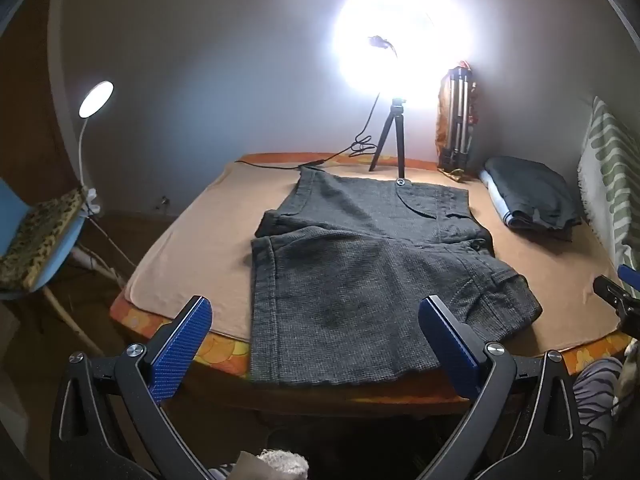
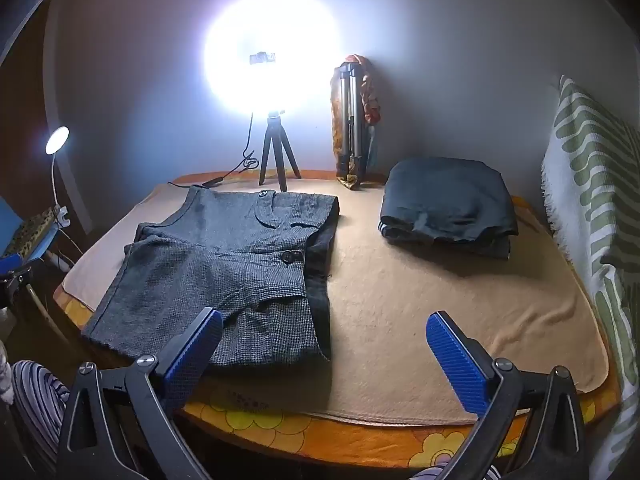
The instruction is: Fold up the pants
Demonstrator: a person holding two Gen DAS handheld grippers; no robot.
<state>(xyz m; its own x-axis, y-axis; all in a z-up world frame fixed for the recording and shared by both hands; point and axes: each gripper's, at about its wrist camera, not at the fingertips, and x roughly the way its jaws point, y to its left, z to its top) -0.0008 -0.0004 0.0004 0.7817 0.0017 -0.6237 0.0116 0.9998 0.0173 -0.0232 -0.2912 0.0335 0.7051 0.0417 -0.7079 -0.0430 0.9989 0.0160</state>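
Note:
Dark grey checked short pants [image 1: 360, 272] lie flat on a beige blanket, waistband to the right, legs to the left, the near leg reaching the table's front edge. They also show in the right wrist view [image 2: 232, 264]. My left gripper [image 1: 316, 344] is open and empty, held just before the near leg hem. My right gripper [image 2: 324, 352] is open and empty, at the table's front edge, beside the waistband corner. Its left finger [image 2: 192, 356] overlaps the pants in the view.
A beige blanket [image 2: 440, 312] covers an orange flowered table [image 2: 320, 444]. A stack of folded dark clothes [image 2: 448, 200] lies at the back right. A ring light on a small tripod [image 2: 276, 152], a folded tripod [image 2: 350, 120], a patterned cloth [image 2: 592, 184] on the right, a chair [image 1: 36, 240] on the left.

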